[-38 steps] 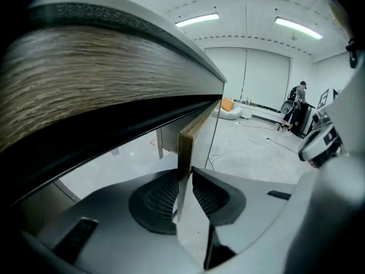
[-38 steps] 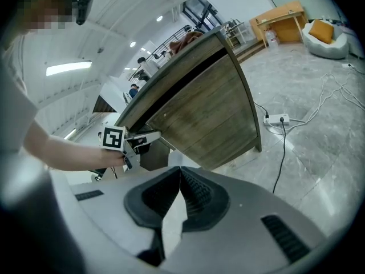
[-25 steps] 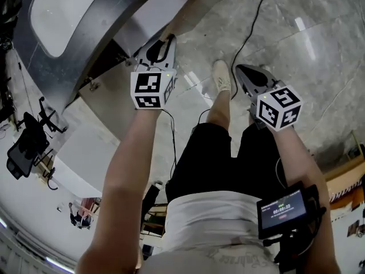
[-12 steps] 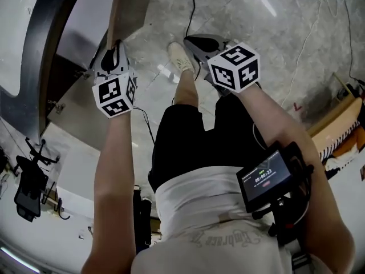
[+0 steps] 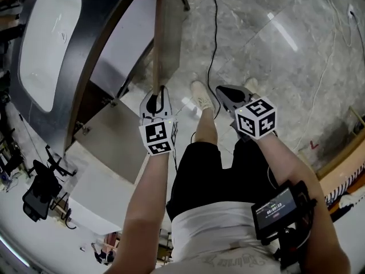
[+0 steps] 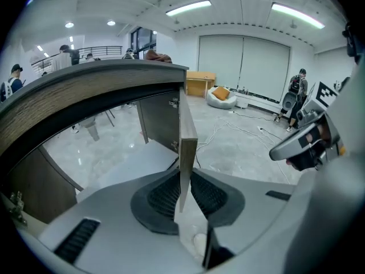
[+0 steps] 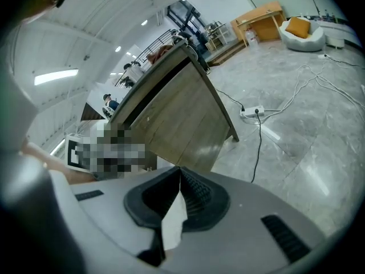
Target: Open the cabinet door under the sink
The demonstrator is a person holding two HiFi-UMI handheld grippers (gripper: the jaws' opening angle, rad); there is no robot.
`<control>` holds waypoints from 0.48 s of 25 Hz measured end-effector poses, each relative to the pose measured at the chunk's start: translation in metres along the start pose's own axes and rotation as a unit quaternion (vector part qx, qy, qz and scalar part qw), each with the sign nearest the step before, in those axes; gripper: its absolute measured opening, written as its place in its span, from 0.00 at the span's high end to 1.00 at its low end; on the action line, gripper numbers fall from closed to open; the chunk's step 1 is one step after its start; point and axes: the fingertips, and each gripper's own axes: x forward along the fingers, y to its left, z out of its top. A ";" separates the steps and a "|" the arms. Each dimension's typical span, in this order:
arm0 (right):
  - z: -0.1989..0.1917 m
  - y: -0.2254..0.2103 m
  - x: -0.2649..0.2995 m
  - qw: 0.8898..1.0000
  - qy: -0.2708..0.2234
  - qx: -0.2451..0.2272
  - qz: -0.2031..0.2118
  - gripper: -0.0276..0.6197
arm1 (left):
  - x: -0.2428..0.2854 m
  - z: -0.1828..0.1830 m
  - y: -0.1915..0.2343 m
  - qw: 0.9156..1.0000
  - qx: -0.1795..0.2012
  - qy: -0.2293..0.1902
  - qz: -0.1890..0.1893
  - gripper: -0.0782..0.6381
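Clamping the open cabinet door (image 6: 187,131) by its edge between its fingers, the left gripper (image 5: 158,96) holds it, while the right gripper (image 7: 179,173) has fingers closed, empty.

The open cabinet door (image 5: 159,44) stands edge-on straight ahead of the left tongs (image 5: 159,91), with the counter (image 5: 85,56) overhanging on their left. Ahead and right of the right tongs (image 5: 223,90) lies open floor (image 5: 285,67), crossed by a cable (image 5: 214,33); a shoe (image 5: 201,95) sits between the tongs.
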 end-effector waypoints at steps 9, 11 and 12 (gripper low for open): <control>0.012 -0.019 -0.017 1.000 -0.012 -0.005 -0.006 0.93 | -0.001 -0.003 -0.030 1.000 0.003 0.001 -0.029 0.80; 0.008 -0.019 -0.019 1.000 -0.011 -0.004 -0.006 0.93 | -0.001 -0.006 -0.037 0.999 0.007 0.002 -0.036 0.80; 0.006 -0.019 -0.020 1.000 -0.011 -0.003 -0.005 0.93 | -0.001 -0.007 -0.040 0.999 0.006 0.003 -0.038 0.80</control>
